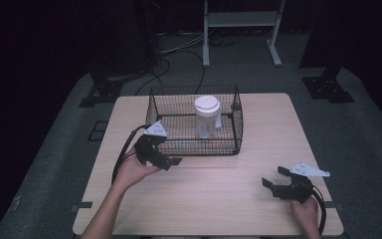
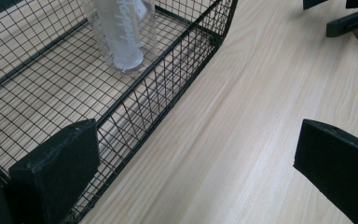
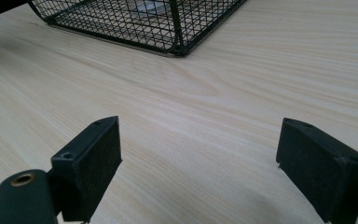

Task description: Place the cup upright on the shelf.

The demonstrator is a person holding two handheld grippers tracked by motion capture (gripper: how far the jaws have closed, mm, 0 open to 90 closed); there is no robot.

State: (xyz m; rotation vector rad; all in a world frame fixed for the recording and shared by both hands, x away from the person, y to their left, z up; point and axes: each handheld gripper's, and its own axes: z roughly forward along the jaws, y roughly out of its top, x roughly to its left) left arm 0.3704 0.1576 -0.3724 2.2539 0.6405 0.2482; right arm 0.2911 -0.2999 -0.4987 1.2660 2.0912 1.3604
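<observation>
A black wire basket [image 1: 195,148] stands at the back middle of the wooden table [image 1: 219,194]. Inside it a clear tumbler [image 1: 207,117] with a white lid stands upright. My left gripper [image 1: 172,160] is held just in front of the basket's front-left corner, open and holding nothing. In the left gripper view its jaws [image 2: 196,172] are spread wide, one by the basket's [image 2: 168,88] front wall, the other over bare wood, with the tumbler [image 2: 123,32] beyond. My right gripper [image 1: 273,176] is low over the table's front right, open and empty [image 3: 207,163], facing the basket [image 3: 168,23].
Bare wood lies between the two grippers and in front of the basket. The right gripper [image 2: 349,21] appears far off in the left gripper view. Beyond the table are a grey floor, cables, black stand bases [image 1: 328,87] and a white frame [image 1: 241,22].
</observation>
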